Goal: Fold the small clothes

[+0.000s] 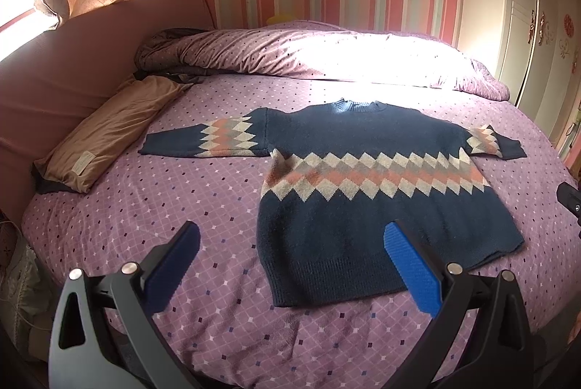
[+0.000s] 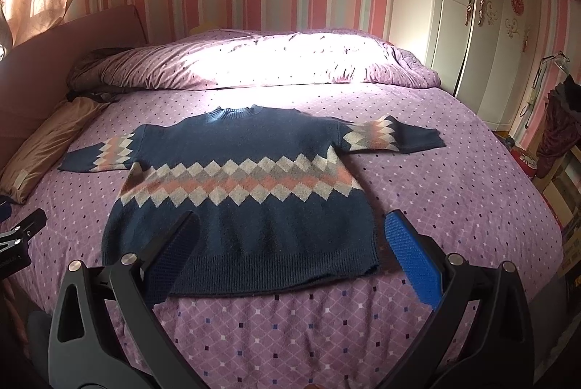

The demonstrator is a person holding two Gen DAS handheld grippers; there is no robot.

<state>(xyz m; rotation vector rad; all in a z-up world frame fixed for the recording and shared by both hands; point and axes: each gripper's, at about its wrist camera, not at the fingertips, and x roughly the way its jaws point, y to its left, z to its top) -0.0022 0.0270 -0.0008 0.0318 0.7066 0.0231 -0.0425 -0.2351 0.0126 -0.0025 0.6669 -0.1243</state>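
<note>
Sweater (image 1: 366, 193) status: laid flat and face up on the purple dotted bedspread (image 1: 181, 200), collar toward the rolled duvet (image 1: 308, 58), ribbed hem toward the near edge of the bed. Both sleeves are seen stretched out sideways, and no crease or turned-over panel is observed anywhere on the body. No fold is judged to have been made; the task is assessed as at its very start, with the sleeves, sides and final halving all outstanding.

Left gripper (image 1: 290, 262): held above the near left corner of the hem with its jaws spread wide. Nothing is pinched, and no contact with the knit is evident.

Right gripper (image 2: 290, 251): held likewise over the near right corner of the hem, jaws spread wide and empty. Its tip is also noted at the right edge of the left wrist view.

A tan pillow (image 1: 105, 134) is recorded well apart from the garment, against the headboard (image 1: 65, 69). The garment is found to lie slightly skewed on the bed, which is not judged an obstacle to folding.
</note>
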